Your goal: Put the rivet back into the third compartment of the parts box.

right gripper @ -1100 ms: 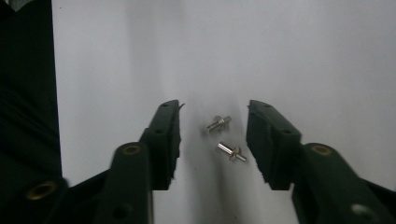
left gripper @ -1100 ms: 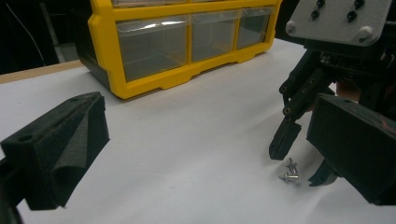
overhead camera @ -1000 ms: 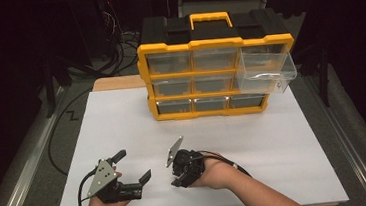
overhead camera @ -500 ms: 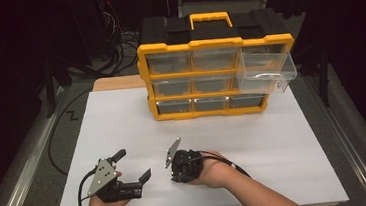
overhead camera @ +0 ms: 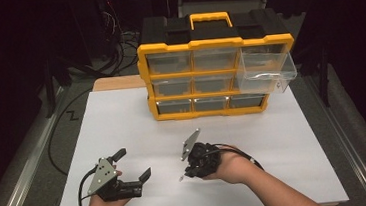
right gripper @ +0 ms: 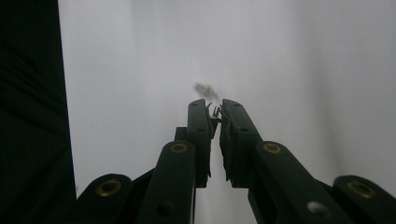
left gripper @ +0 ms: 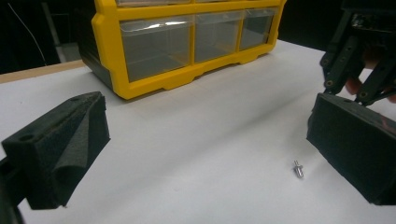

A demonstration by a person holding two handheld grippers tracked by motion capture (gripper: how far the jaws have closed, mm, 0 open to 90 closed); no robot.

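My right gripper (right gripper: 215, 109) is shut on a tiny metal part (right gripper: 215, 112) pinched at its very tips, just above the white sheet. In the high view that gripper (overhead camera: 183, 175) points down at the front middle of the sheet (overhead camera: 122, 118). The left gripper (overhead camera: 133, 163) rests at the front left with its jaws wide open and nothing between them (left gripper: 205, 140). A small silver screw (left gripper: 297, 169) lies on the sheet close to its right-hand pad. The right gripper's linkage (left gripper: 355, 60) rises behind that pad.
A yellow and black drawer organizer (overhead camera: 216, 45) stands at the back of the sheet, its lower clear drawers (left gripper: 187, 42) facing me. Its top right drawer (overhead camera: 266, 73) is pulled out. A black cable (overhead camera: 61, 138) runs along the left of the table.
The right hand has lifted a little and shifted slightly to the right. The left hand has stayed where it was.
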